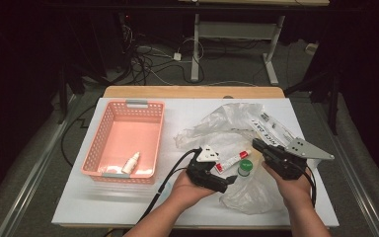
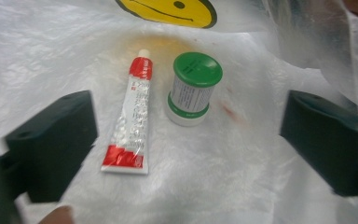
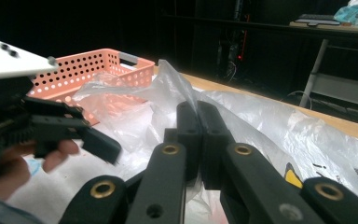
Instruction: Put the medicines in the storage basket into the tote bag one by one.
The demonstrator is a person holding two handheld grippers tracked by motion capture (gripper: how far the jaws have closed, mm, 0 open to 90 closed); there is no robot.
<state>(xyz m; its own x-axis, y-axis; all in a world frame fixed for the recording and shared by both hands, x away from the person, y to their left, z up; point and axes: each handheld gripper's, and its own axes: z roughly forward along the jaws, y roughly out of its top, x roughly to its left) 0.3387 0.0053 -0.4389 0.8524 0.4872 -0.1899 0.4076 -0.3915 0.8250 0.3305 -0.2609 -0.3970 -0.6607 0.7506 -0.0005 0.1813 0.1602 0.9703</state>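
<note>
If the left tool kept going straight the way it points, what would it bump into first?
Probably the green-capped bottle, or the red-and-white tube beside it; both lie ahead between the open left tool's jaws. Depth is unclear.

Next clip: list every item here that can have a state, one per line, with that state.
Left gripper: open, fingers wide apart, nothing between the pads.
Right gripper: shut on the plastic bag, pinching its edge up.
Red-and-white tube: capped, lying flat on the bag.
Green-lidded jar: lid on, tilted, resting on the bag.
Pink basket: upright on the table.
Small white bottle: capped, lying in the basket.
</note>
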